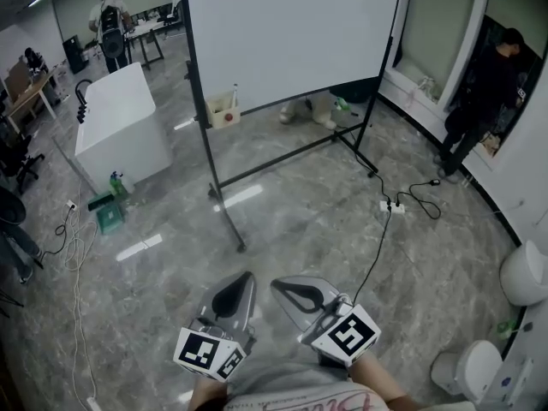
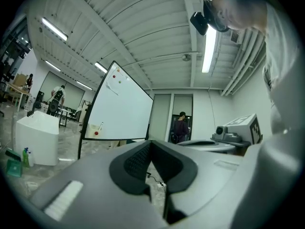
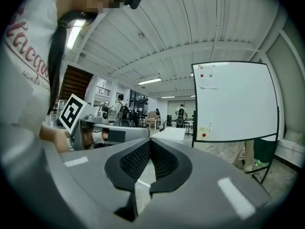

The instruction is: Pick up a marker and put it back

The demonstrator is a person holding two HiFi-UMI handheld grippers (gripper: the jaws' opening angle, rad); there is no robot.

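1. Approach is the step in hand, as I judge it: nothing is picked up yet, and the person stands on the grey floor [image 1: 300, 221] well apart from the whiteboard [image 1: 291, 32].
2. Left hand-held gripper [image 1: 238, 288] is near the body and points forward. In its own view the two dark pads meet at the tip, so the jaws are together, and nothing is between them.
3. Right hand-held gripper [image 1: 289, 291] is just beside the left one, at the same height. Its jaws are also closed together and empty.
4. Marker [image 1: 234, 95], or what seems to be one, stands upright in a small box [image 1: 223, 112] that hangs at the lower left corner of the whiteboard, far from both grippers. It is too small here to tell its colour or which end is the cap.
5. Next move, in my opinion, calls for three things:
   - walk forward and a little to the left, until the small box is within reach;
   - open the jaws of one hand-held gripper before it comes to the marker;
   - close on the part of the marker that sticks out above the box, then lift it straight up.
6. Care is needed with the black cable [image 1: 377, 247] on the floor at the right and with the foot of the whiteboard frame, which lie near the path.
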